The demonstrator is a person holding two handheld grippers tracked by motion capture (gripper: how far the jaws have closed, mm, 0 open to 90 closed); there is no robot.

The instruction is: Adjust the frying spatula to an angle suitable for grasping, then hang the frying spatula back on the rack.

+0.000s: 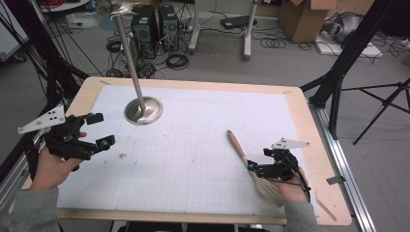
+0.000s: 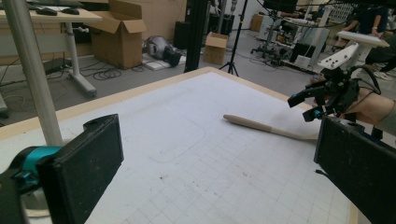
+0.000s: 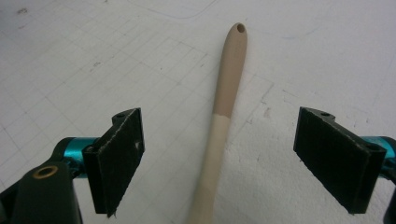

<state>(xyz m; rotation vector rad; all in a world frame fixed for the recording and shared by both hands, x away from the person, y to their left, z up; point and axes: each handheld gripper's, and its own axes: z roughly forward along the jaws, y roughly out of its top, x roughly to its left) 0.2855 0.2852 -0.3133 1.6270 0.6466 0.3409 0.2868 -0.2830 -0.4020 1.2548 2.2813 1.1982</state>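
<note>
Spatula (image 1: 251, 166) lies flat on the table (image 1: 193, 159) near the right edge, handle pointing to the far side. Right gripper (image 1: 252, 167) is over it with jaws wide apart, not touching it. Left gripper (image 1: 99, 129) is near the left edge, jaws apart, holding nothing.

Counts:
- spatula (image 1: 249, 164): 1, wooden, lying on the table (image 1: 203, 83)
- stand (image 1: 143, 110): 1, round metal base plus 1 pole
- grippers: 2, left gripper (image 1: 99, 129) and right gripper (image 1: 252, 168), 2 black jaws each
- hands: 2, one per gripper
- grey plates on the grippers: 2
- table: 1, with 1 white grid sheet
- floor behind: 2 cardboard boxes in the left gripper view, 2 black PC towers in the high view
</note>
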